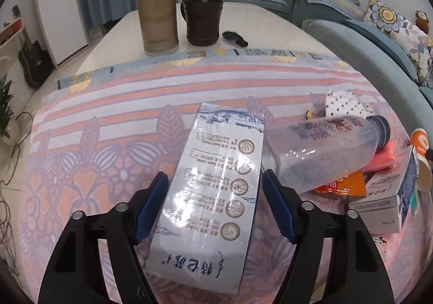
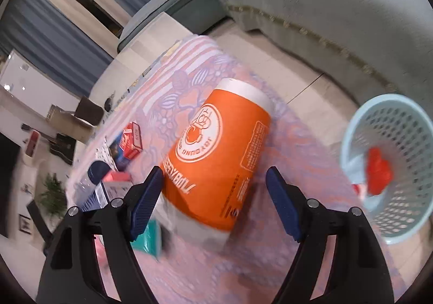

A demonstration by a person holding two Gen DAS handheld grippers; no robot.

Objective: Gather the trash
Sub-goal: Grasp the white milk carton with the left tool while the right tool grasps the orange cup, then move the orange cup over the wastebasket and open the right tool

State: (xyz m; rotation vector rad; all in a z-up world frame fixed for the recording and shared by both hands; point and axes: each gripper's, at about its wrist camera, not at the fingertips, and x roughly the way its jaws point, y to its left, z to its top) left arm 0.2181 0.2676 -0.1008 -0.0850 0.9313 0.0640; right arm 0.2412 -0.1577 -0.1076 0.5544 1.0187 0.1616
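Note:
A long white-and-blue carton (image 1: 216,209) lies flat on the patterned tablecloth (image 1: 108,141). My left gripper (image 1: 214,176) straddles it, open, with its blue pads close beside the carton's long edges. To the right lie a clear plastic bottle (image 1: 330,147), an orange wrapper (image 1: 343,185), a small white carton (image 1: 387,201) and crumpled dotted paper (image 1: 343,106). An orange paper cup (image 2: 216,157) lies on its side between the pads of my open right gripper (image 2: 214,171); a gap shows at the right pad. A light-blue mesh basket (image 2: 349,136) on the floor holds red trash (image 2: 379,171).
A tan thermos (image 1: 157,6), a dark mug (image 1: 201,22) with a spoon and a small black brush (image 1: 235,38) stand at the table's far end. A teal sofa (image 1: 365,44) runs along the right. A red box (image 2: 132,141) and a teal packet (image 2: 147,239) lie near the cup.

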